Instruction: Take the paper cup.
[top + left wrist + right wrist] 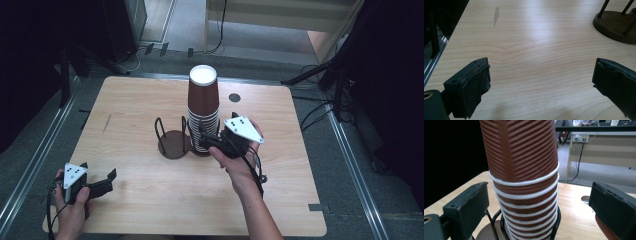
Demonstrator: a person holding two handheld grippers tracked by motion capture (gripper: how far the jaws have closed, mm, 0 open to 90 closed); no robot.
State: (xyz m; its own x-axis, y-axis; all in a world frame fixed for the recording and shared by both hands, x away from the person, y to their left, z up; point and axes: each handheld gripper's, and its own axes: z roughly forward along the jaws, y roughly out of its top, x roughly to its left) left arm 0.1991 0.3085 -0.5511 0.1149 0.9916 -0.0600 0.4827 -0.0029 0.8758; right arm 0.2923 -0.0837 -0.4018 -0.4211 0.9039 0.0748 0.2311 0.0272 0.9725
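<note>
A tall stack of brown ribbed paper cups (pixel 203 107) with white rims stands upside down in one ring of a dark wire cup holder (pixel 172 145) at the middle of the table; the holder's left ring is bare. My right gripper (pixel 206 138) is open at the stack's lower right side. In the right gripper view the cup stack (pixel 524 157) rises between the two spread jaws of the right gripper (pixel 539 195), with gaps on both sides. My left gripper (pixel 107 182) rests open near the table's front left corner. The left gripper (pixel 541 72) has only bare wood between its jaws.
The wooden table (pixel 140 200) has a round dark hole (pixel 234 97) behind the stack and a grey smear (pixel 496 15) at its left. The holder base (pixel 614 25) lies far right of the left jaws. Black stand legs (pixel 310 75) and a metal rail (pixel 30 165) flank the table.
</note>
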